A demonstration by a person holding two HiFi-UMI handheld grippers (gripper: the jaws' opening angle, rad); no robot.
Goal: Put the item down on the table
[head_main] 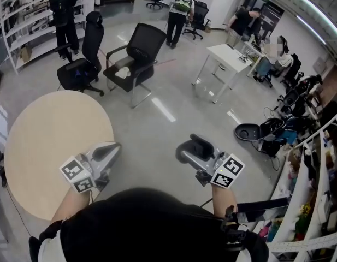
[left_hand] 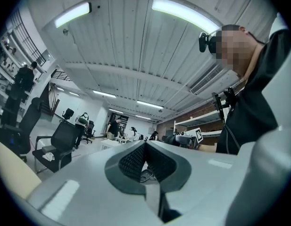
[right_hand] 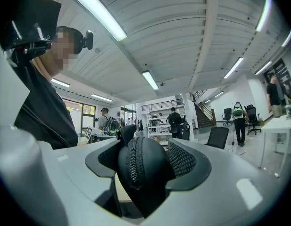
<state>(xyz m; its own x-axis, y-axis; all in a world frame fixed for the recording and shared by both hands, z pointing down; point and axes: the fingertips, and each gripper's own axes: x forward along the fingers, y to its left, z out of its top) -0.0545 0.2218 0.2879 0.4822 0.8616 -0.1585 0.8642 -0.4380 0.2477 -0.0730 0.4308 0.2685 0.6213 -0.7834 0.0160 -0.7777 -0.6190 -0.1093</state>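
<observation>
We hold a black zippered case (right_hand: 143, 173) clamped between the fingers of our right gripper (head_main: 191, 150), above the floor and to the right of the round bench (head_main: 48, 130). Our left gripper (head_main: 110, 153) hangs at the bench's edge, its fingers pressed together on nothing.

We are looking over a glossy grey floor (head_main: 157, 135) that is mirroring the lights. A round table (head_main: 48, 135) is standing at left, with two black chairs (head_main: 136, 51) beyond it and a white desk (head_main: 225, 56) farther off. Shelves (head_main: 23, 15) are lining the left wall; strip lights (right_hand: 95, 11) are glowing on the ribbed ceiling (right_hand: 183, 32).
</observation>
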